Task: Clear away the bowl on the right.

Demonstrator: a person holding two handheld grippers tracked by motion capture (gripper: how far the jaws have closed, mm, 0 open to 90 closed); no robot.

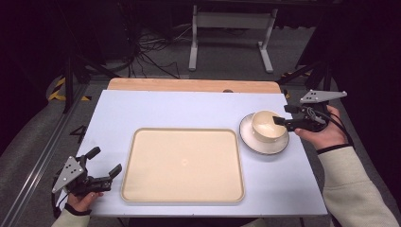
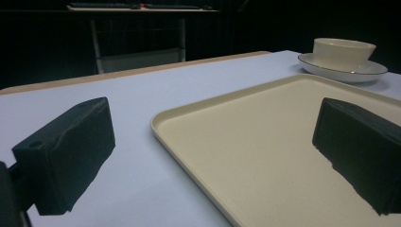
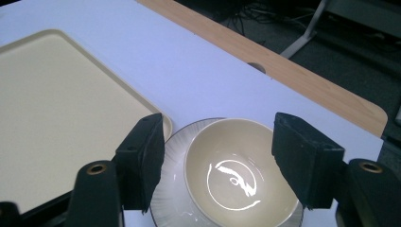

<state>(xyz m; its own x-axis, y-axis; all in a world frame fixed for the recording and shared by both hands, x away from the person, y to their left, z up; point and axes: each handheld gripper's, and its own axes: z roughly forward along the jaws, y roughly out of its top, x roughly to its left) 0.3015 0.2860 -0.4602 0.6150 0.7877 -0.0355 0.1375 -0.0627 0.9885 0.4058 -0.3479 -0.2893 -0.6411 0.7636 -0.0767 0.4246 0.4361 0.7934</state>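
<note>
— Dark floor and cables lie behind our white table (image 1: 189, 106), with a strip of wood along its far edge. What are we working on?

— We have the cream bowl (image 1: 266, 125) sitting in its plate (image 1: 250, 142) at the table's right side, just beside the big cream tray (image 1: 183, 164).

— And our right gripper (image 1: 279, 121)?

— We hold it over the bowl's right rim. In the right gripper view its jaws stand partly apart, one on each side of the bowl and above it; we see no pad pressing on the rim, so nothing is gripped.

— Our left gripper (image 1: 105, 163)?

— We keep it at the near left corner, well apart from the bowl. In the left gripper view its jaws gape wide, with only table and the tray's corner between them, holding nothing.
</note>
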